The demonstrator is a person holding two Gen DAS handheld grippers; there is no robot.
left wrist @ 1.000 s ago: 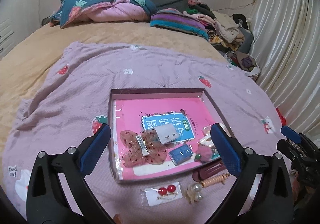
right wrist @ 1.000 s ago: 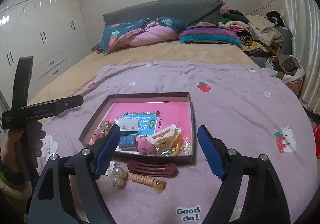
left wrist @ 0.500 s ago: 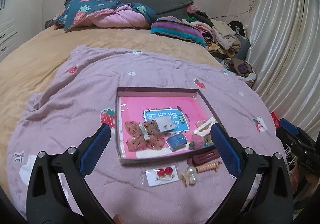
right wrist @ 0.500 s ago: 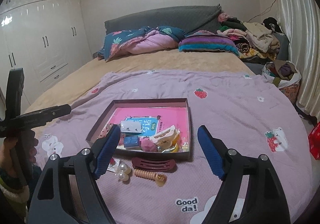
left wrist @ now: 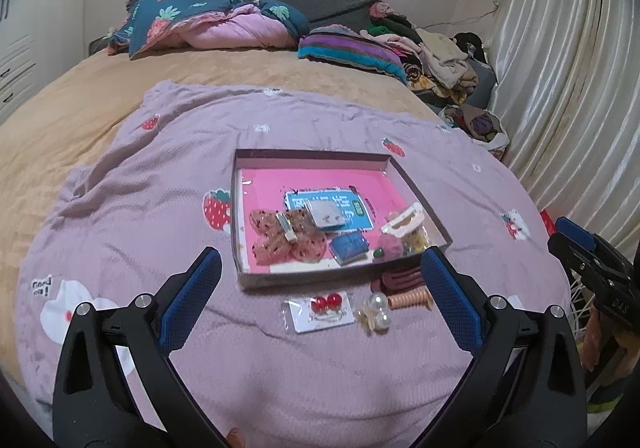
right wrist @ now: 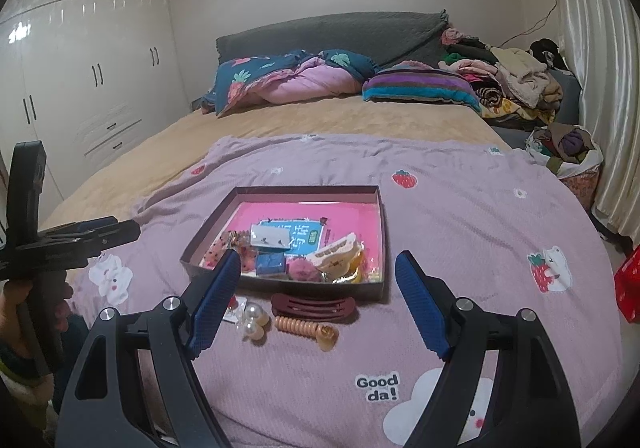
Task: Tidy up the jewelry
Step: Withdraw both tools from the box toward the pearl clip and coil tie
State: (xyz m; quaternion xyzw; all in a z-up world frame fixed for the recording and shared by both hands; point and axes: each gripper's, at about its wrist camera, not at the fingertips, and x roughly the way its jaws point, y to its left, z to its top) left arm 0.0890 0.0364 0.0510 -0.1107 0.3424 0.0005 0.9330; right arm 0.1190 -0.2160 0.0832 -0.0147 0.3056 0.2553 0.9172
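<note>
A shallow maroon tray (left wrist: pixel 418 195) (right wrist: pixel 382 225) with a pink floor lies on the lilac blanket. In it are a butterfly hair clip (left wrist: pixel 286 237), a blue box (left wrist: pixel 349 247), a white claw clip (left wrist: pixel 402 224) (right wrist: pixel 336 250) and a pink pom-pom (right wrist: pixel 302 269). In front of the tray lie a card of red earrings (left wrist: pixel 323 307), a pearl clip (left wrist: pixel 375 311) (right wrist: pixel 253 320), a peach spiral tie (left wrist: pixel 410 297) (right wrist: pixel 304 327) and a maroon barrette (right wrist: pixel 313 304). My left gripper (left wrist: pixel 318 268) and right gripper (right wrist: pixel 318 268) both hover open and empty, short of these loose pieces.
The lilac blanket (left wrist: pixel 120 208) covers a tan bed. Pillows (right wrist: pixel 288 82) and a clothes pile (right wrist: pixel 516 84) sit at the headboard. Curtains (left wrist: pixel 560 88) hang on the right, wardrobes (right wrist: pixel 80 68) on the left. A hand holds the left gripper's handle (right wrist: pixel 40 288).
Both grippers have drawn back from the tray, so it and the loose pieces look smaller and farther away. Nothing was picked up, and both stay open.
</note>
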